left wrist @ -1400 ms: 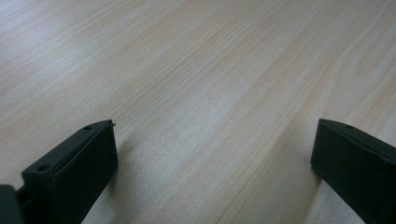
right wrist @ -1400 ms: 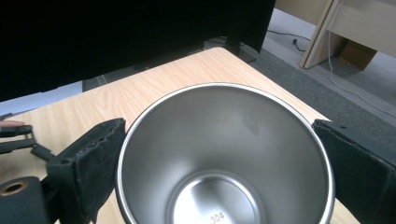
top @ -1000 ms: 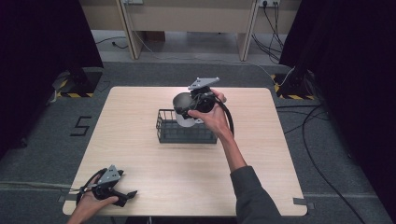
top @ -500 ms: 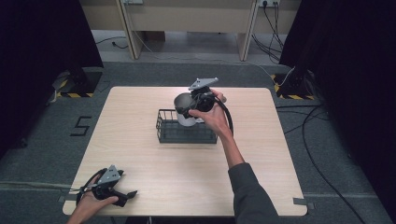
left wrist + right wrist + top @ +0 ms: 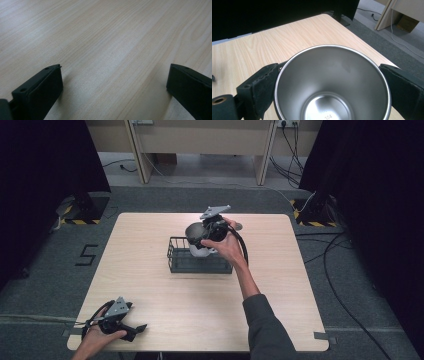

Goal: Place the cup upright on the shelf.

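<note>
A shiny steel cup hangs mouth-up over the right back part of a black wire basket in the middle of the table. My right gripper is shut on the cup. In the right gripper view its two pads press the rim of the cup from both sides, and the inside looks empty. My left gripper lies on the table by the near left corner, held by a hand. In the left gripper view its jaws stand wide apart over bare wood, and the gripper is open with nothing between them.
The light wooden table stands on grey carpet. Cables run along the floor at the right and behind the table. Desk legs stand beyond the far edge. Dark curtains close off both sides.
The right gripper and the cup have barely shifted over the basket. The left gripper has stayed where it was.
</note>
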`<state>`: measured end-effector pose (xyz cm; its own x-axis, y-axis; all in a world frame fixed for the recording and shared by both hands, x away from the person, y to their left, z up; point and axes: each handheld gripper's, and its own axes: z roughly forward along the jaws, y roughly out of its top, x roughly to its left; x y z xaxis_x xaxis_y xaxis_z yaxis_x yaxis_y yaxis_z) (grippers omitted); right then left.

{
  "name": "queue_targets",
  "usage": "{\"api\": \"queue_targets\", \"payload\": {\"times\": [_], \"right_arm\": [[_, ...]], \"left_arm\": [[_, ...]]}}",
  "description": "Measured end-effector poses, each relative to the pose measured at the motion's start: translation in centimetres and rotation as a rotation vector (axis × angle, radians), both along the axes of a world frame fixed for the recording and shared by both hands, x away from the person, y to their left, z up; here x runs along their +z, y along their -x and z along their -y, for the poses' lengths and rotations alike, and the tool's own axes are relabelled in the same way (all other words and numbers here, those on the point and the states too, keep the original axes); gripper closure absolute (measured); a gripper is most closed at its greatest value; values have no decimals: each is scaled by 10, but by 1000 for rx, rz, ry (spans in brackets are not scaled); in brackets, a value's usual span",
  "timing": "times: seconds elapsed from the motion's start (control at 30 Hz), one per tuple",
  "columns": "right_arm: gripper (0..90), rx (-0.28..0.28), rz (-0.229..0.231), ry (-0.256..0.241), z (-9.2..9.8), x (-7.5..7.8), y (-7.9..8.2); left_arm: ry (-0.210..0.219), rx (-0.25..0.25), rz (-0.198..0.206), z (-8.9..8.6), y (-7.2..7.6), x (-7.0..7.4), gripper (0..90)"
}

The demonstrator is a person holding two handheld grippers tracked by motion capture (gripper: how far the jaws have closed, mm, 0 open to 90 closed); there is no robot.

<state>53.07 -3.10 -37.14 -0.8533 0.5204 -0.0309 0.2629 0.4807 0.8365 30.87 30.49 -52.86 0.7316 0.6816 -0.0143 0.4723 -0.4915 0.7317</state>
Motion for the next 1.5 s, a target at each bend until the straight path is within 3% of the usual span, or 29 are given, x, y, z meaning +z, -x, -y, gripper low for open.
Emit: {"api": "queue_targets", "payload": {"times": [0.33,1.1,1.5], "right_arm": [[60,5,-18,5,2,-16,-2],[57,5,-49,-1,3,-33,-7],[55,-10,-51,-7,4,-33,-7]], "left_arm": [[1,0,-1,0,0,0,0],[1,-2,-2,0,0,0,0],[1,-2,-1,0,0,0,0]]}}
